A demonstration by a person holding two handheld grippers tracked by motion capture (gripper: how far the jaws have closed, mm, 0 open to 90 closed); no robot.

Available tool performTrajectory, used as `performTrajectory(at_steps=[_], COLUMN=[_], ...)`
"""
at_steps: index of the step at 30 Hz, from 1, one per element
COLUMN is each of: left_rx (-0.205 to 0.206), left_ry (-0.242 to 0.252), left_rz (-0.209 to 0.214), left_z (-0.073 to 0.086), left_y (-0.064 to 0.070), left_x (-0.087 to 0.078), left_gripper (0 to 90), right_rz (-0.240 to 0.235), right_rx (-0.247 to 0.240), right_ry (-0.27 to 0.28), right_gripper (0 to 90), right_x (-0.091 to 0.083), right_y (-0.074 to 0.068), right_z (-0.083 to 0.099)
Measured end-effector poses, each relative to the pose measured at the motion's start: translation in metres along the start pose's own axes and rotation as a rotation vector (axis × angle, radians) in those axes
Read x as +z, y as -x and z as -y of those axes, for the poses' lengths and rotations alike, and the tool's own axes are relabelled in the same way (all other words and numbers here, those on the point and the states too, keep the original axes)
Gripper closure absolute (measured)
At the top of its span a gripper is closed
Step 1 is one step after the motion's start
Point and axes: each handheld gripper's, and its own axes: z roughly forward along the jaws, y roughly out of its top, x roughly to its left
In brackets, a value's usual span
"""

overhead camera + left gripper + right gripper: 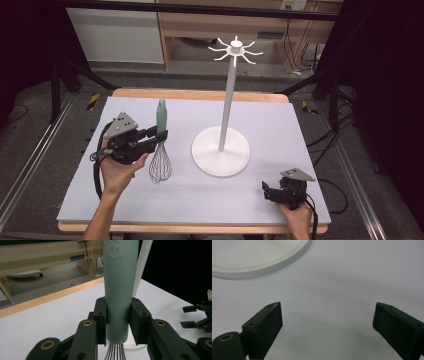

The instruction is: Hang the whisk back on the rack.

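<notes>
A whisk (160,145) with a pale green handle (120,285) and a wire head stands upright, lifted at the table's left-middle. My left gripper (161,136) is shut on the lower handle, just above the wires; both pads (101,320) press its sides. To its right stands a white rack (227,100): a round base (259,265), a tall pole and a crown of hooks on top. My right gripper (269,191) rests low near the front right corner, open, with bare table between its pads (265,327).
The pale lilac table top (280,125) has a wooden rim. Wooden furniture and cables stand beyond its far edge. Black frame legs flank the table on both sides.
</notes>
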Motion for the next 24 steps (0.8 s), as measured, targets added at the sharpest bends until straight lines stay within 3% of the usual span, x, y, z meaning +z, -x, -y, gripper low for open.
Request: performTrajectory(at_steps=[24], left_rx=[0.017], left_ry=[0.068], left_rz=[0.044], left_z=[-0.034], left_y=[0.012], left_x=[0.022], left_gripper=[68.9], right_rz=[0.004], right_rx=[0.01], right_ry=[0.019], right_gripper=[9.5], right_x=[-0.001], right_y=[0.002], right_z=[0.0])
